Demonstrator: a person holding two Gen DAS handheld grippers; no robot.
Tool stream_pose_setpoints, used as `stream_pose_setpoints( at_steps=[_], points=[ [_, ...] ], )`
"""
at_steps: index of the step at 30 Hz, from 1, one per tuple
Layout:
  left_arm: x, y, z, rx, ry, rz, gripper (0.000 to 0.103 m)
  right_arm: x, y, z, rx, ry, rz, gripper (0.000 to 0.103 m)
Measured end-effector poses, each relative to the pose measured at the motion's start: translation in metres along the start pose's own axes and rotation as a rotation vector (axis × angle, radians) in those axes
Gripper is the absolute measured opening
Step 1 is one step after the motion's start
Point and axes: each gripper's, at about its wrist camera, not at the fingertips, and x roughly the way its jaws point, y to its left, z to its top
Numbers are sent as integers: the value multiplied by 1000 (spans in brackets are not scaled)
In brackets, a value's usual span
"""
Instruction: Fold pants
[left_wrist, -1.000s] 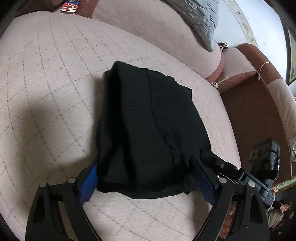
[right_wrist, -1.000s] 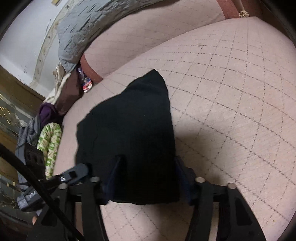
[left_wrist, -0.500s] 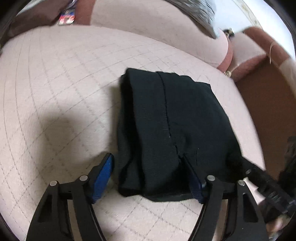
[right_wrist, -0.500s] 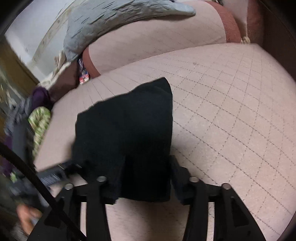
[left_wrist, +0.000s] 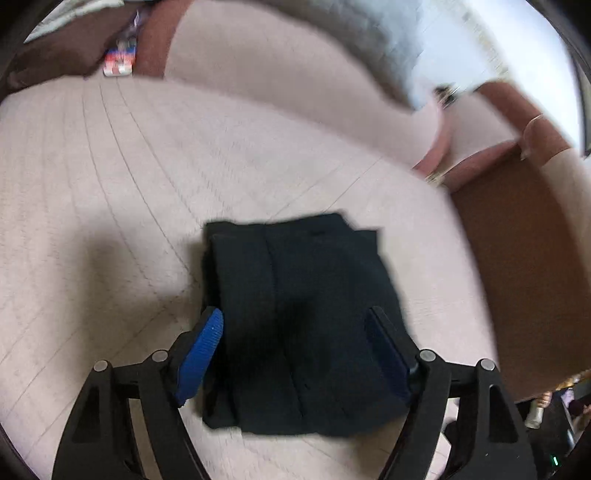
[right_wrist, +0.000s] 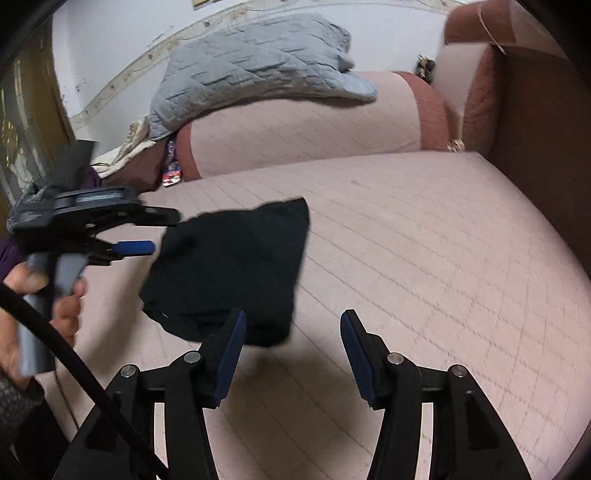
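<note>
Quick count: 1 pair of folded black pants (right_wrist: 229, 269) on the sofa seat (right_wrist: 406, 258). 2 grippers, left gripper (right_wrist: 147, 232) beside the pants, right gripper (right_wrist: 291, 350) just in front of them. 1 grey quilt (right_wrist: 255, 70) on the backrest behind the pants.

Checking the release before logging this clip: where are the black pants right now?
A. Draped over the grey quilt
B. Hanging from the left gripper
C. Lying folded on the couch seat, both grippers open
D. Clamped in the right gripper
C: the black pants lie in a folded bundle on the couch seat; the right gripper and left gripper are open, gripping nothing.
</note>
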Motion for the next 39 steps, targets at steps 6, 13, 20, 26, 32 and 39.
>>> stream_pose_setpoints(
  at_steps=[6, 13, 20, 26, 32, 39],
  points=[
    [25, 7, 0, -49, 54, 84, 79, 18, -28, -1, 89, 47, 51, 59],
    [-32, -26, -37, 41, -66, 115, 79, 27, -36, 3, 141, 63, 60, 60],
    [-86, -44, -100, 96, -200, 170, 79, 21, -23, -9, 115, 55, 14, 62],
    [-149, -54, -155, 202, -454, 339, 86, -2, 9, -34, 56, 35, -27, 62],
    [-211, -62, -186, 236, -702, 423, 103, -42, 41, -54, 21, 24, -19, 64],
    [-228, -53, -178, 208, -741, 408, 103, -68, 66, -44, -12, -106, -48, 74]
  ],
)
